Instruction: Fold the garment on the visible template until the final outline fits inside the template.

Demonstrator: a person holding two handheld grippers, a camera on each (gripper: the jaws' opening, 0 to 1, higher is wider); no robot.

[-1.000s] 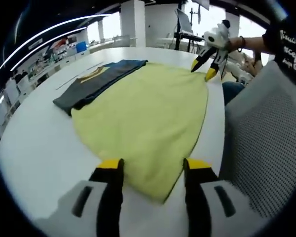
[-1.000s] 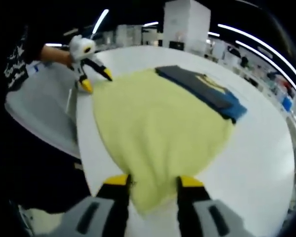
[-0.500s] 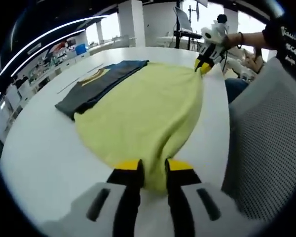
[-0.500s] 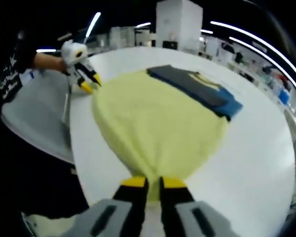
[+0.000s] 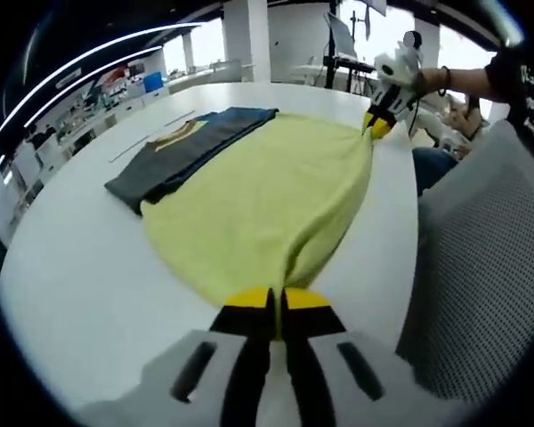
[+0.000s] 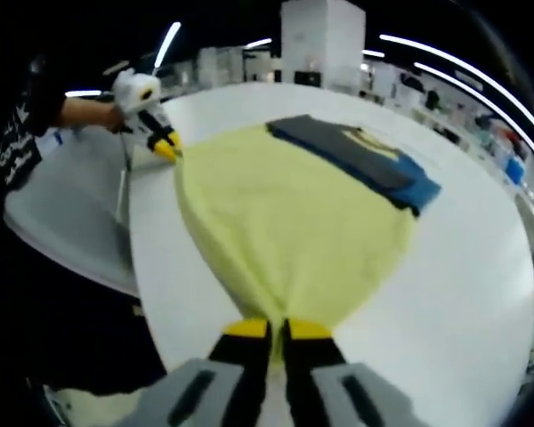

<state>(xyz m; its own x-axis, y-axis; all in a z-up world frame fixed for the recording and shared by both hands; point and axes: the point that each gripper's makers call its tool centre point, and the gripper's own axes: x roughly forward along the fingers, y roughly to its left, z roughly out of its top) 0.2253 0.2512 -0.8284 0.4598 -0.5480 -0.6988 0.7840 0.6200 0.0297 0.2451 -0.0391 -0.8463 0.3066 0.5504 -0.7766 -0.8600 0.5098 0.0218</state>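
Note:
A pale yellow garment (image 5: 267, 196) lies spread on the white table (image 5: 80, 267), pulled taut between two corners. My left gripper (image 5: 278, 301) is shut on its near corner in the left gripper view. My right gripper (image 6: 277, 331) is shut on the opposite corner. Each gripper shows small in the other's view, the right gripper (image 5: 379, 123) at the far corner and the left gripper (image 6: 166, 148) likewise, both pinching cloth. A dark grey and blue folded piece with a yellow mark (image 5: 173, 147) (image 6: 360, 158) lies partly under the garment's far edge.
A grey mesh chair back (image 5: 481, 258) stands close beside the table edge, also the grey chair (image 6: 62, 222). The person's dark sleeve (image 6: 27, 124) reaches in. Shelves and a white column (image 6: 325, 40) stand far behind the table.
Both grippers went from open astride the garment's corners to shut on them. The cloth has drawn into folds at each pinched corner and is stretched between them.

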